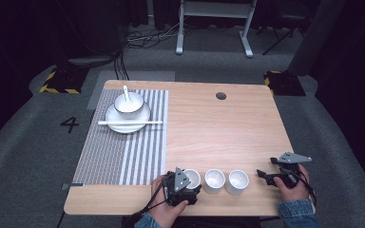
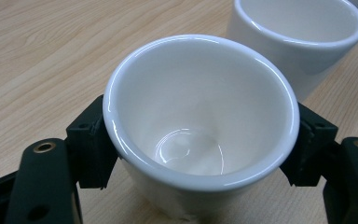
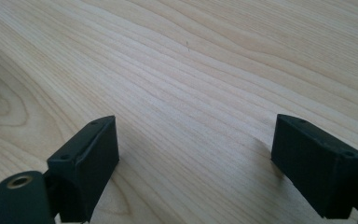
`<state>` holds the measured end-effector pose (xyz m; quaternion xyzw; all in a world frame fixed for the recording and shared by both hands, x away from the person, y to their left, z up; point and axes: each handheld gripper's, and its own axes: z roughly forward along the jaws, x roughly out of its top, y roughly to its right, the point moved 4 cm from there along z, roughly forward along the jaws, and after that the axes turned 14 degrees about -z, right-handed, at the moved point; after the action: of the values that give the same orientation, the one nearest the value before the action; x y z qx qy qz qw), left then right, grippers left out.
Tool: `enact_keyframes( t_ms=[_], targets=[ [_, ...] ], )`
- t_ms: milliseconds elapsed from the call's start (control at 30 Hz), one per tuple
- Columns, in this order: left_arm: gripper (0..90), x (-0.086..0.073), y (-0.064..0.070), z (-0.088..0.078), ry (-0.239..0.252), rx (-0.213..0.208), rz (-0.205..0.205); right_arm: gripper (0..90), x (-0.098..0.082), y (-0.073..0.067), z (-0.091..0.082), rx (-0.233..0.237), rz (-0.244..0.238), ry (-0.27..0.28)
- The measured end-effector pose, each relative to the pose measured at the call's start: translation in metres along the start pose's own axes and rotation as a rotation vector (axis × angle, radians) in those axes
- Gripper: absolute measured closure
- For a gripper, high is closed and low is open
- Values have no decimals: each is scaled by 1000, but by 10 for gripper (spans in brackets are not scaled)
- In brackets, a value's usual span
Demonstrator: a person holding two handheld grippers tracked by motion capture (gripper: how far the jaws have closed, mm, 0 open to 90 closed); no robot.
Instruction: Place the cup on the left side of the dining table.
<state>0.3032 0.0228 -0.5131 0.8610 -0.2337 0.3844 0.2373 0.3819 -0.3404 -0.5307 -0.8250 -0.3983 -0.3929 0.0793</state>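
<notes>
The left hand [image 1: 171, 209] comes in from the bottom edge of the high view, wrapped around the left gripper [image 1: 190, 183], whose 2 black jaws stand apart just wide enough to press against opposite sides of a white cup [image 2: 200, 126] (each pad flat on the wall, as the left gripper view shows). The right hand [image 1: 292, 187], in a denim sleeve [image 1: 297, 211], holds the right gripper [image 1: 261, 175] low near the table's right edge, pointing left. Its jaws are spread wide with only bare wood between them.
</notes>
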Motion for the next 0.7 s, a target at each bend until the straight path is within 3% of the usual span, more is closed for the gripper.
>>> enact_keyframes(
  t_ms=[433, 700],
  targets=[
    [262, 1, -1, 0, -14, -15, 31, 148, 0, 0, 0, 0, 0, 0],
    [262, 4, 1, -4, -11, -33, 24, 148, 0, 0, 0, 0, 0, 0]
  ],
)
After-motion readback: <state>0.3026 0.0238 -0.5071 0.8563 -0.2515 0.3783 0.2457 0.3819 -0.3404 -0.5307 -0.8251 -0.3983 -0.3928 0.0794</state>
